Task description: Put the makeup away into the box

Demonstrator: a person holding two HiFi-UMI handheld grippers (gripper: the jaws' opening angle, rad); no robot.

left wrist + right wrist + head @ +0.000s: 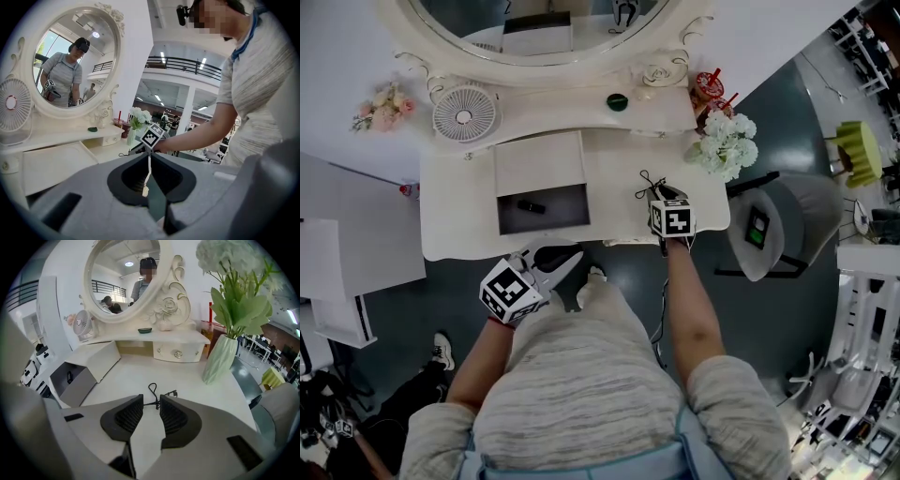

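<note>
One white desk (pixel 609 202) carries one open box (pixel 539 164) with its lid tipped back. One small dark stick (pixel 531 204) lies on the box floor. In the right gripper view it shows as a dark spot inside the box.

One black wire curler (pixel 649 183) lies on the bare desk at 3 o'clock of the box, well apart from it.

Two claws are in view. The right claw (pixel 661 195) points down at the desk, and the curler sits at its 11 o'clock, just beyond the tips. In the right gripper view its two pads are spread. The curler's loop and handles show in the gap at the tips, and neither pad presses on it. The left claw (pixel 567 267) hangs off the desk's near edge, at 5 o'clock of the box. In its own view the pads are pressed together at the tips, with nothing to be made out between them.

On the back shelf:
- one fan (pixel 464 114) at 11 o'clock of the box
- one green dish (pixel 617 101) at 1 o'clock of the box
- two red-topped cups (pixel 710 91) at the right end

One vase of white flowers (pixel 727 142) stands at 2 o'clock of the right claw. One oval mirror (pixel 544 28) rises behind the shelf.
</note>
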